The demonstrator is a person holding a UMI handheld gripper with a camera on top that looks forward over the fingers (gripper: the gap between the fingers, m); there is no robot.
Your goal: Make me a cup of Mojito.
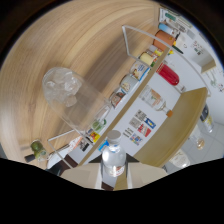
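Counting from my end: one ice-filled glass (64, 89) upper left, one clear bottle (113, 156) at bottom centre, clamped between both fingers of my gripper (114, 175).

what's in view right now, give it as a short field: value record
view: tilted, looking along the gripper fingers
held item: clear plastic bottle with a pale cap, between the fingers
grip: fingers appear pressed on the bottle's sides
ahead of bottle: clear glass holding ice, on the wooden table
beyond glass: white wire rack with jars and cans
also seen: red bottle past the rack
pour: none visible yet
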